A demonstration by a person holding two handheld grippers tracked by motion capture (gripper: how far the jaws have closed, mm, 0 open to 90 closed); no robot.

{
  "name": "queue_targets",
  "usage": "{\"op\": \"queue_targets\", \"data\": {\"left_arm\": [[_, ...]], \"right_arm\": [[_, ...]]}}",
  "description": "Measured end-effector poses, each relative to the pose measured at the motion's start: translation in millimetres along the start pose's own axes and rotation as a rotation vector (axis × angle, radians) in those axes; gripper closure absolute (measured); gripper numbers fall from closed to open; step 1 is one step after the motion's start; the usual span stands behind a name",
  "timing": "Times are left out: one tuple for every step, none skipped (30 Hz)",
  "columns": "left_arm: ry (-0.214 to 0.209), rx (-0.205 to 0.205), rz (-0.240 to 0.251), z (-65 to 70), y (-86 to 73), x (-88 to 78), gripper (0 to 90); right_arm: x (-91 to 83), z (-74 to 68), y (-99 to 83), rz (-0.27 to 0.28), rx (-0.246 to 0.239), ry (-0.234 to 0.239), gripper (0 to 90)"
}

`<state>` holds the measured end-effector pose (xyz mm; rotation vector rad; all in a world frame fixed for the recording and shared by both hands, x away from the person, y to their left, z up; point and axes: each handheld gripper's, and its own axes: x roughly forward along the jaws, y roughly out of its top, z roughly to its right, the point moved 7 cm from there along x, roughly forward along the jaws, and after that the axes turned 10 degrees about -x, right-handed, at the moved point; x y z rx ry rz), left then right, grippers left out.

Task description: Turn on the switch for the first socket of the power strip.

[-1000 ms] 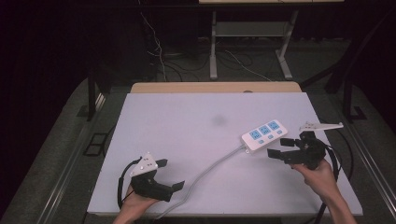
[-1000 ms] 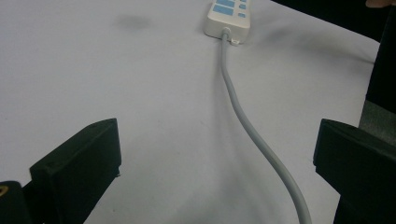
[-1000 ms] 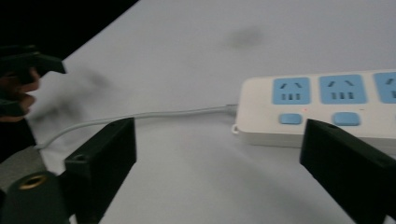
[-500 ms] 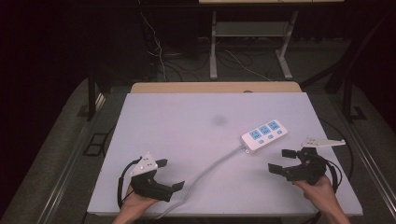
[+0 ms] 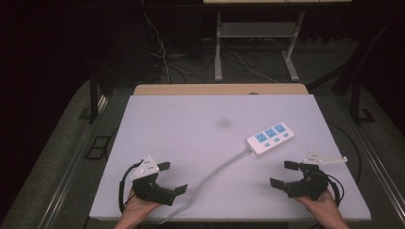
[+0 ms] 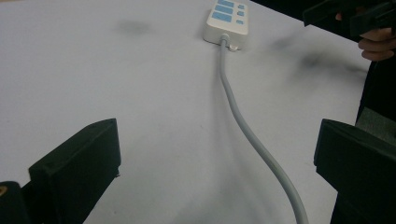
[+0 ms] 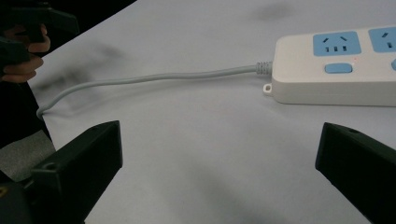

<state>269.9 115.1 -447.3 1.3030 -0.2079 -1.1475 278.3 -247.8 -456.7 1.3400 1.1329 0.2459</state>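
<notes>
Power strip: white, blue sockets, grey cord; both grippers spread apart, empty.

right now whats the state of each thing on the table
power strip: lying flat, sockets up, all empty, untouched
cord: slack, curving off the near edge of the table
left tool: open, holding nothing, low over the table
right tool: open, holding nothing, short of the strip
</notes>
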Motion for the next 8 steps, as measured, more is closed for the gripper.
{"op": "queue_targets", "data": {"left_arm": [[0.001, 0.001, -0.001, -0.3, 0.0, -0.1, 0.0], [0.000, 0.001, -0.002, -0.4, -0.1, -0.1, 0.0], [0.001, 0.001, -0.003, -0.6, -0.2, -0.1, 0.0], [0.000, 0.000, -0.004, -0.7, -0.3, 0.1, 0.0], [0.002, 0.001, -0.006, -1.1, -0.5, 0.2, 0.0], [0.002, -0.001, -0.007, -1.4, -0.7, 0.5, 0.0], [0.001, -0.002, -0.008, -1.8, -0.8, 0.7, 0.0], [0.002, -0.003, -0.010, -2.2, -1.0, 0.9, 0.0]], "right_arm": [[0.2, 0.0, -1.3, -0.001, 0.001, 0.000, 0.2], [0.5, -0.2, -2.5, -0.003, 0.004, -0.001, 0.2], [0.9, -0.1, -3.8, -0.005, 0.002, -0.003, 0.2], [1.3, -0.2, -5.2, -0.009, 0.003, -0.002, 0.2], [1.9, -0.3, -6.5, -0.013, -0.001, -0.001, 0.2], [2.5, -0.6, -7.8, -0.017, -0.001, -0.001, 0.2], [3.0, -0.3, -9.1, -0.023, -0.003, -0.003, 0.2], [3.3, -0.1, -9.8, -0.022, -0.001, -0.003, 0.2]]}}
